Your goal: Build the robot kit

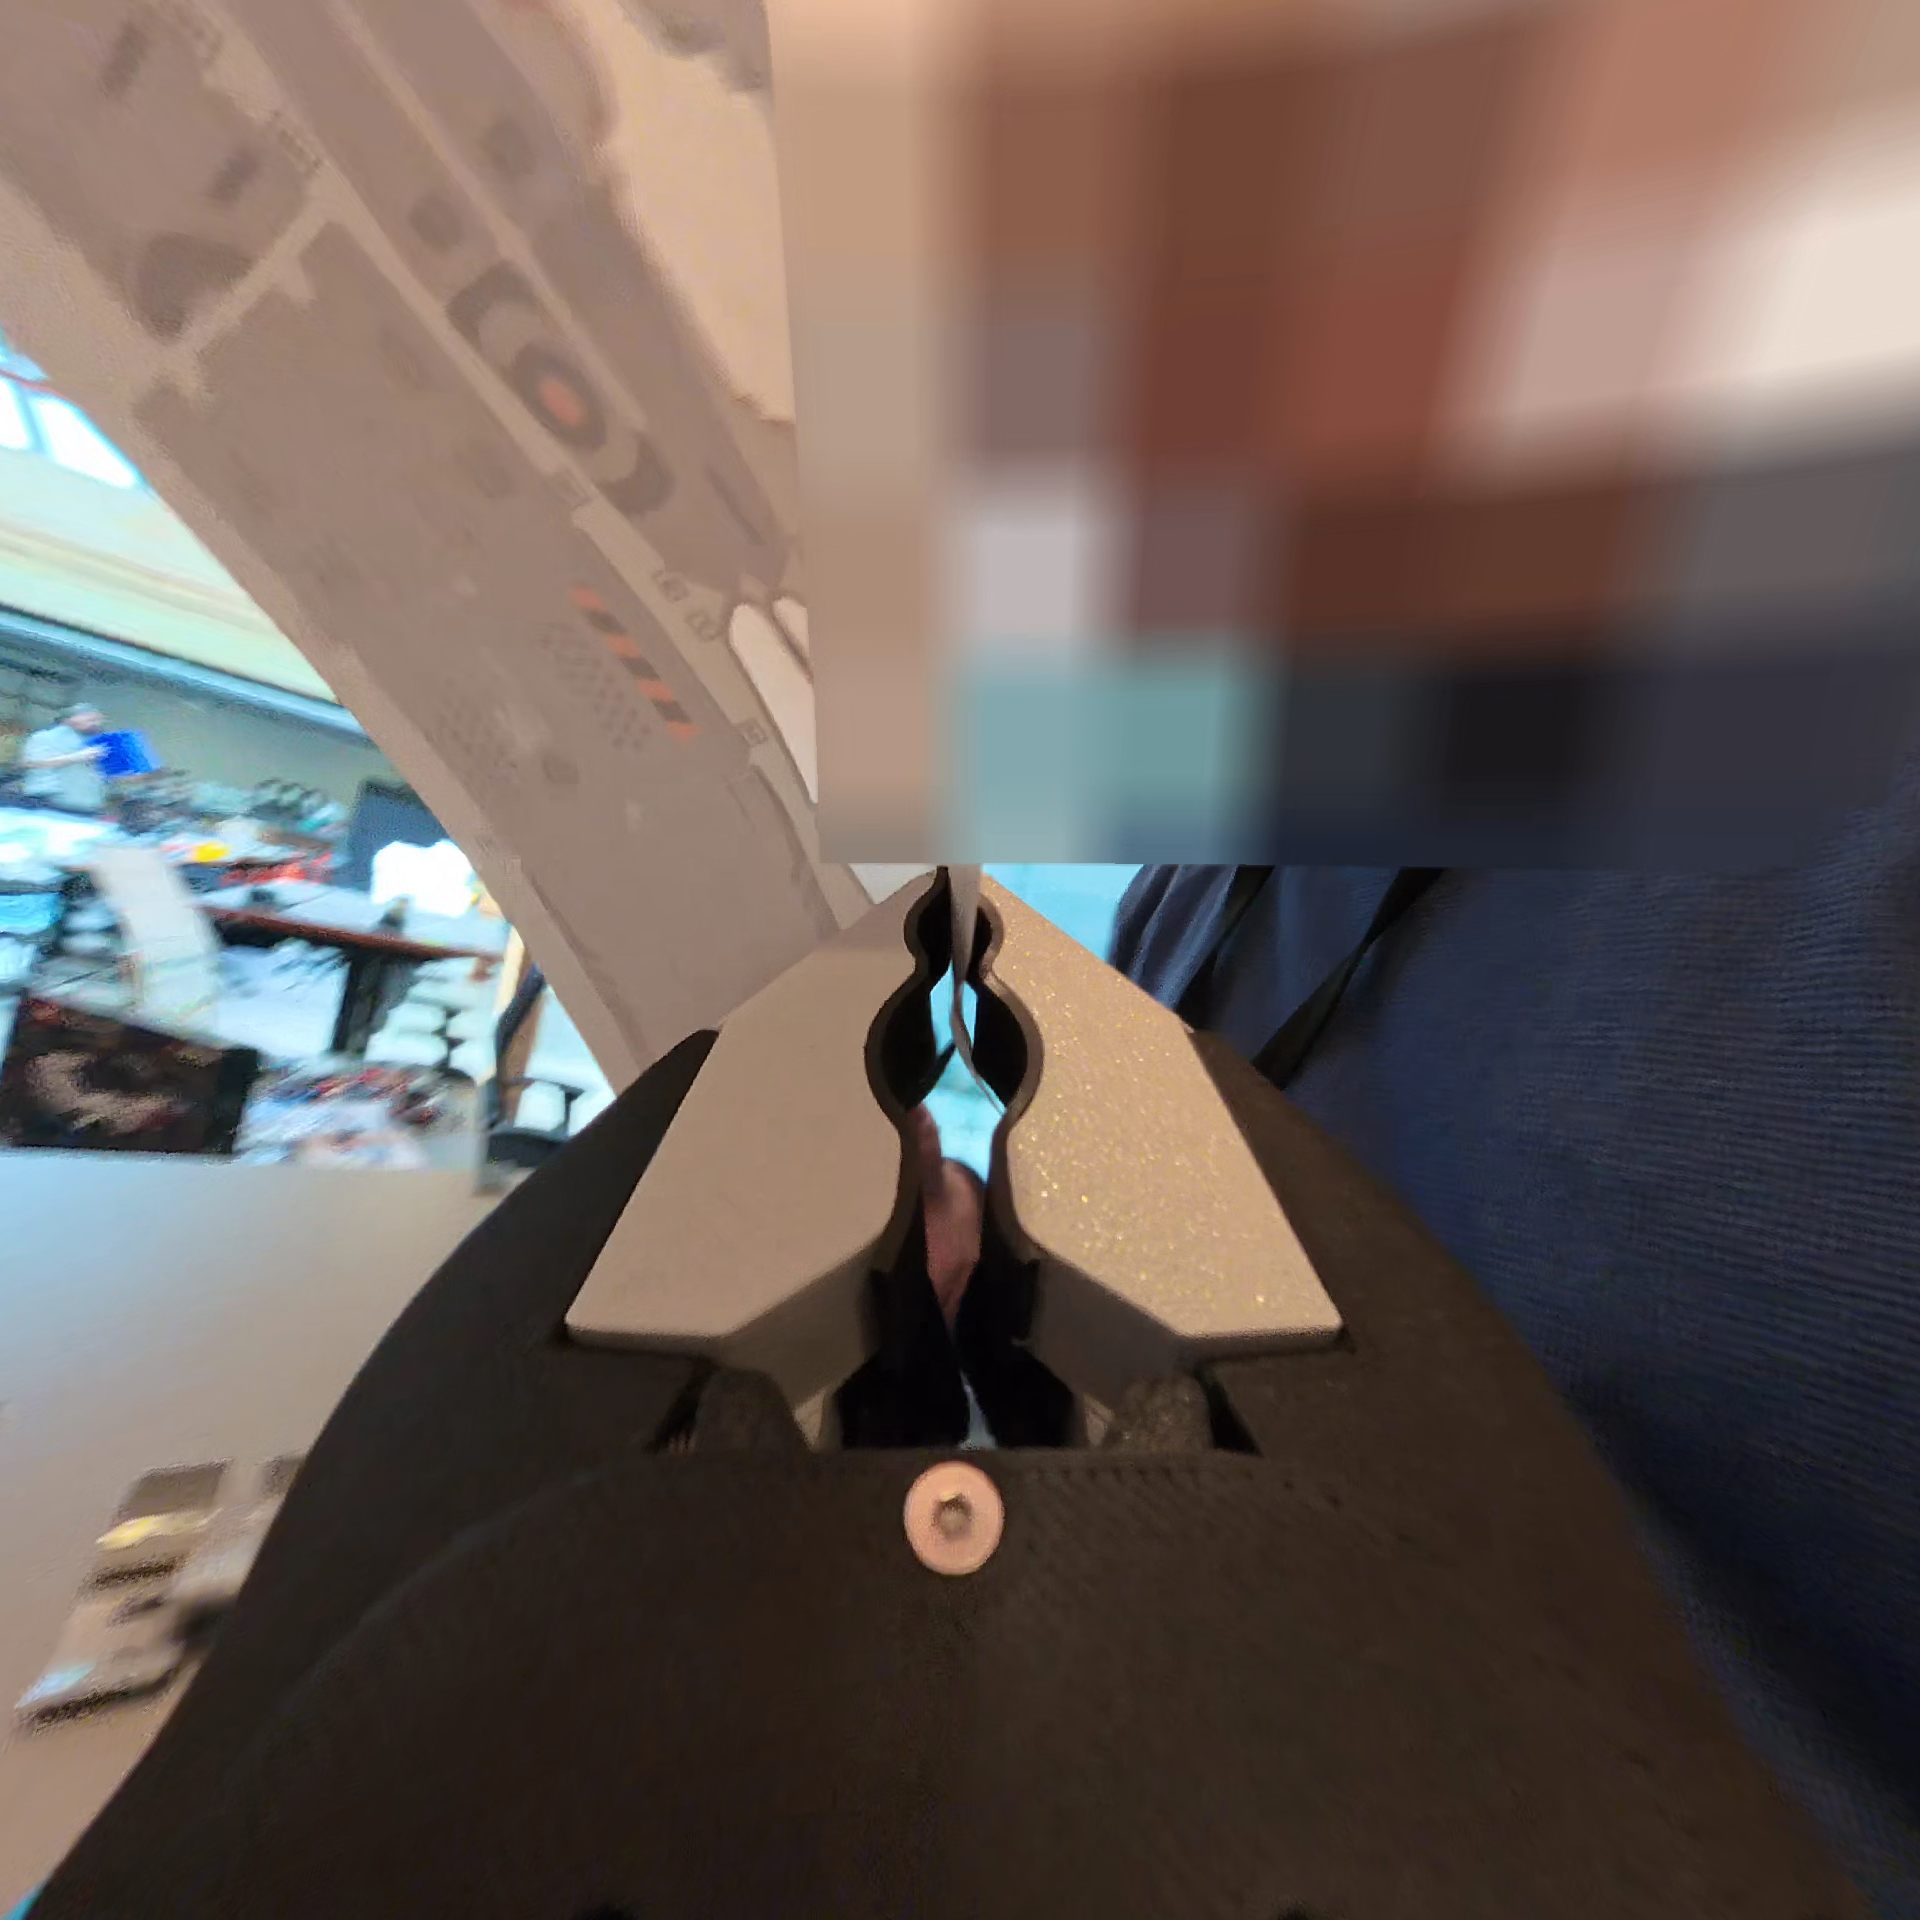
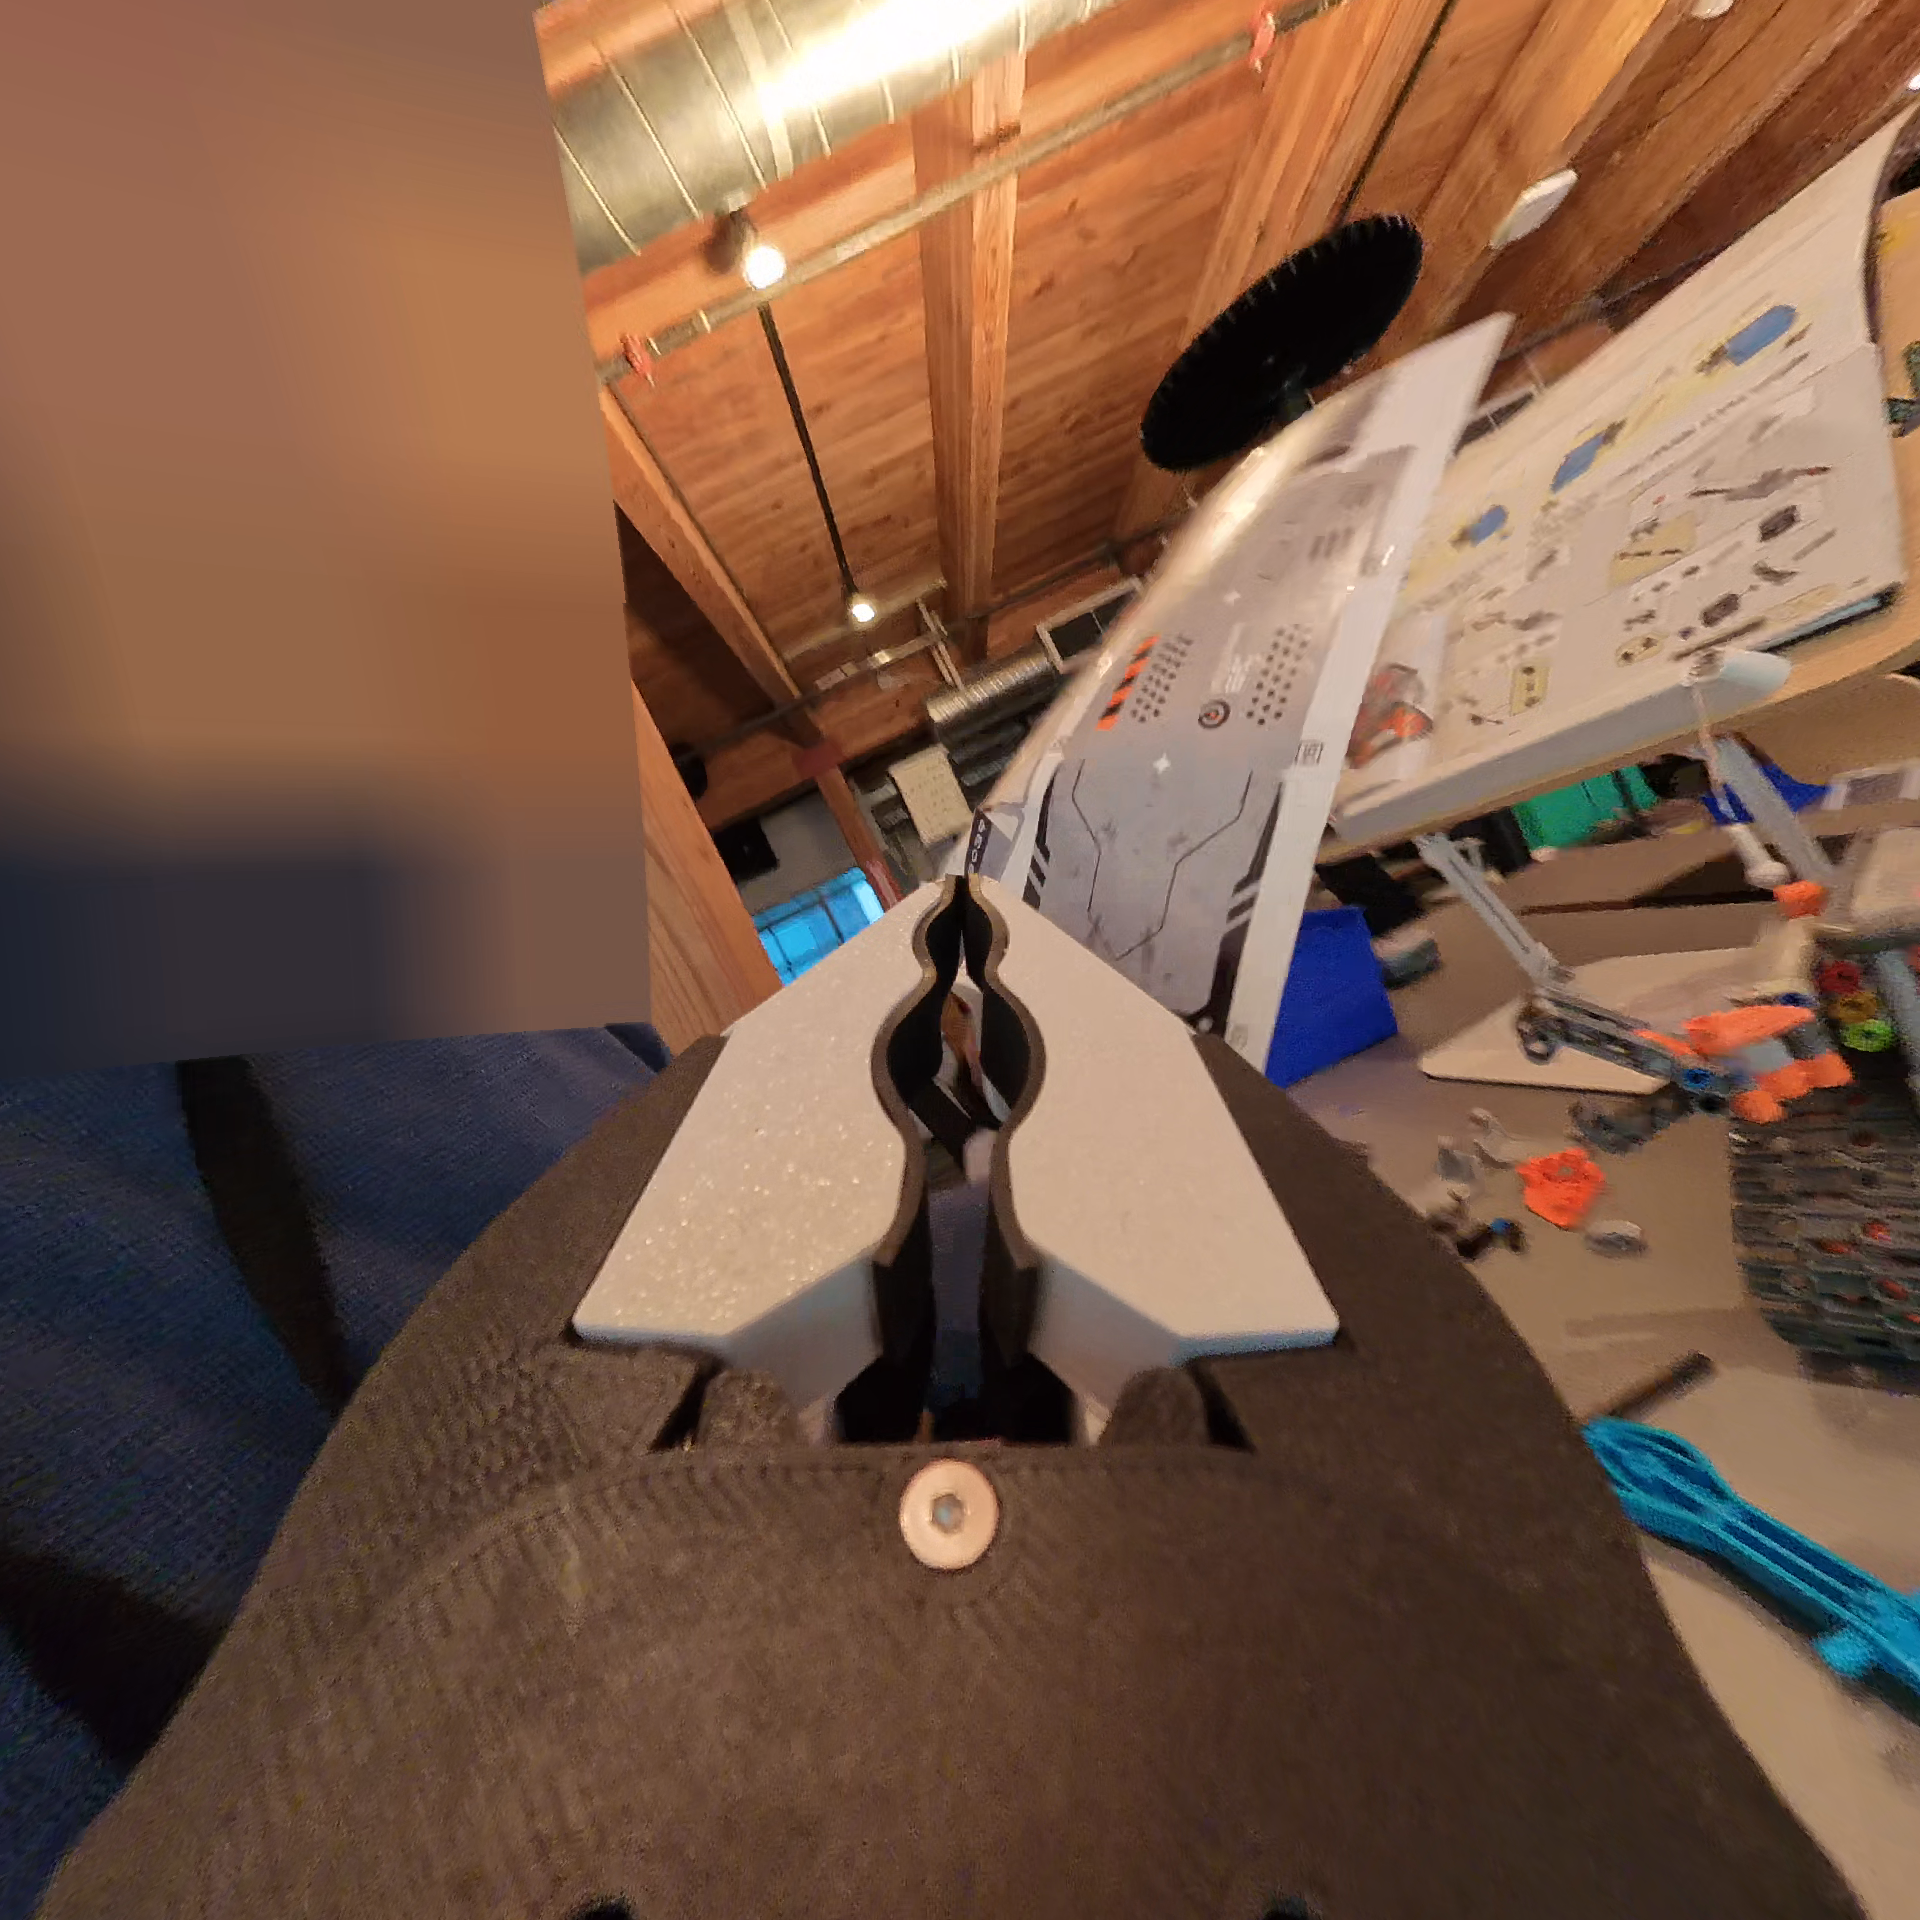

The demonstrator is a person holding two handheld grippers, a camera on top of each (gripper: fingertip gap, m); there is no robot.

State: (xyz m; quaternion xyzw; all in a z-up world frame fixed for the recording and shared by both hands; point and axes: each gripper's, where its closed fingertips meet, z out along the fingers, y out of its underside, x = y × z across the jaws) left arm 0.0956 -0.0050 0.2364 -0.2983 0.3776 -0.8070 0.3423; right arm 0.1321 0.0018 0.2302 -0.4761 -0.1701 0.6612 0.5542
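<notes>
Both grippers hold one glossy grey printed sheet with orange stripes and dot patterns, raised in the air in front of a person in a dark blue top (image 1: 1610, 1143). My left gripper (image 1: 951, 883) is shut on the sheet (image 1: 468, 416). A thin white strip of it runs down between the fingers, and the rest curves up and to the left. My right gripper (image 2: 964, 888) is shut on an edge of the same sheet (image 2: 1195, 748), which bends up and to the right from the fingertips.
In the right wrist view an open instruction booklet (image 2: 1621, 540) leans on a stand. A brick-built model with orange parts (image 2: 1756, 1049), loose pieces (image 2: 1558, 1184), a blue bin (image 2: 1335, 987) and a blue plastic tool (image 2: 1745, 1538) lie on the table. Small packets (image 1: 145, 1590) lie at the left. Some 4 cm of space lies between my two pairs of fingers.
</notes>
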